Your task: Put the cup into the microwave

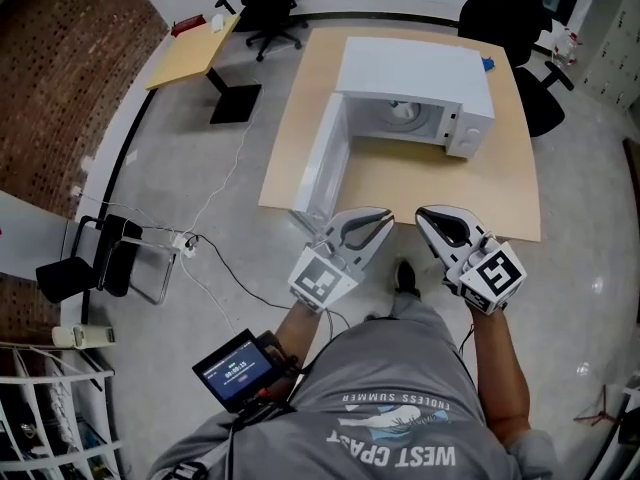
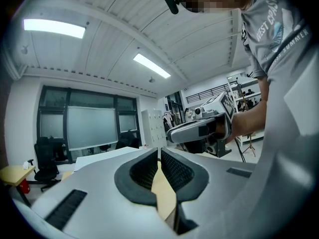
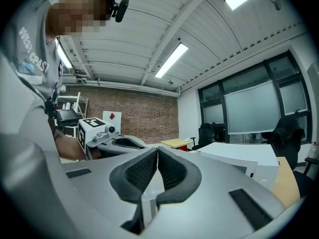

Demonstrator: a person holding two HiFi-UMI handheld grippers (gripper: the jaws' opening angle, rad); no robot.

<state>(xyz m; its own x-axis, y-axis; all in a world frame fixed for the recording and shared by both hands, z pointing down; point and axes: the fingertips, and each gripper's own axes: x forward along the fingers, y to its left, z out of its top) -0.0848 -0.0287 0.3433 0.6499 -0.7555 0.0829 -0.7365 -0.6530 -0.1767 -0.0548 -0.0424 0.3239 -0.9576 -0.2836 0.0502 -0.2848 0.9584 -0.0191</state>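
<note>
**Left gripper** (image 2: 159, 151): fingers (image 2: 143, 171) closed tip to tip, nothing between the black ribbed pads. Held level in front of the person's waist.

**Right gripper** (image 3: 157, 150): fingers (image 3: 172, 169) pressed together, empty. It is level beside the left gripper, and the two tips are near each other but apart.

**Marker cubes**: one on each gripper's rear, left (image 1: 322, 278) and right (image 1: 495, 273).

**Table** (image 1: 500, 203): pale wood. Its near edge lies just beyond the gripper tips in the head view.

**Microwave** (image 1: 415, 68): white, standing on the table, with its door (image 1: 325, 163) swung fully open to the left.

**Cup** (image 1: 404, 113): a small pale shape inside the microwave cavity, too small to make out in detail. It is well apart from both grippers.

**Surroundings**: a yellow side table (image 1: 190, 53), black office chairs (image 1: 268, 3), and a cable (image 1: 215, 268) across the floor.
</note>
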